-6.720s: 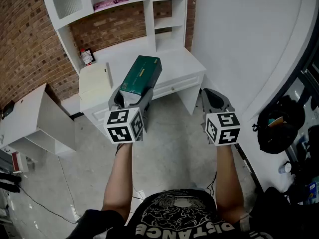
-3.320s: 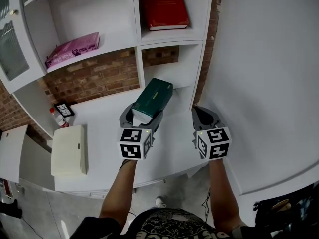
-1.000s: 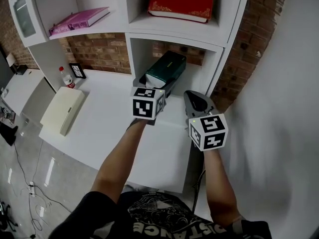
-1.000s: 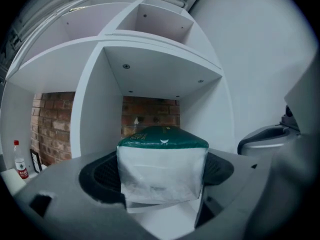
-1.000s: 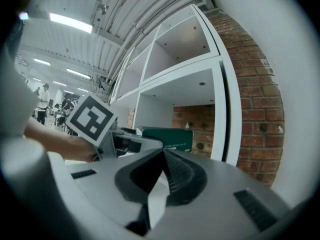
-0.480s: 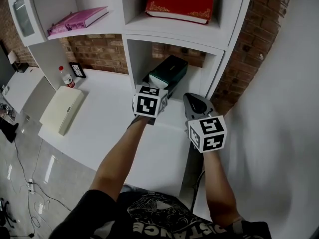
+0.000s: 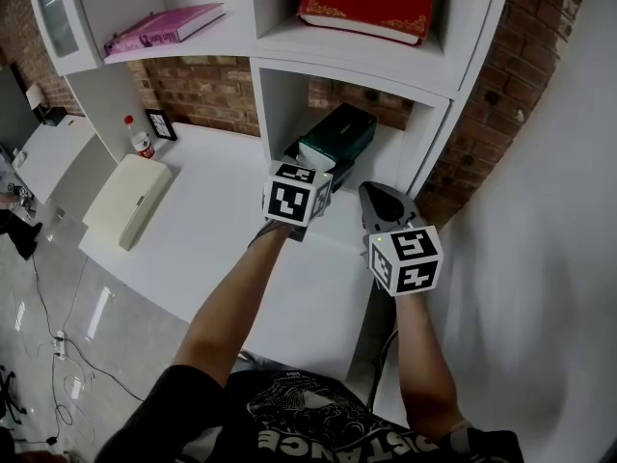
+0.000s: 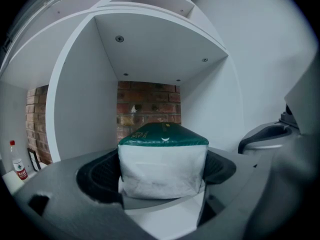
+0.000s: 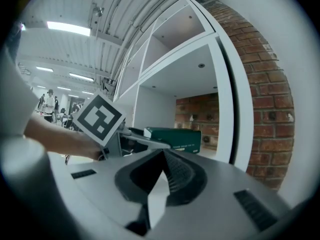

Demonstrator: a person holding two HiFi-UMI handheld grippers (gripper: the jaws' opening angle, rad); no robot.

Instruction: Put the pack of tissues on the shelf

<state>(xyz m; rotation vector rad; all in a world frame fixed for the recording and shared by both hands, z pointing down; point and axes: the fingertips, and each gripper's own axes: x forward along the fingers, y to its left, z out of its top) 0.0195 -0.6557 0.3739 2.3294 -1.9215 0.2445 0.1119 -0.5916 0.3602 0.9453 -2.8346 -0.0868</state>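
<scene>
The pack of tissues (image 7: 337, 135) lies lengthwise in the lower cubby (image 7: 273, 114) of the white shelf, green top up. The left gripper (image 7: 316, 168) has its jaws opening around the pack's near white end, the pads letting go so the cubby floor takes its weight. The right gripper (image 7: 382, 197) hangs just beside the cubby's mouth, jaws closed on nothing, apparently kept clear of the release.

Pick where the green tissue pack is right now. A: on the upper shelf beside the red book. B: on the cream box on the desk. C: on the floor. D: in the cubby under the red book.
D: the tissue pack lies in the cubby below the red book, between the opening jaws of the left gripper.
</scene>
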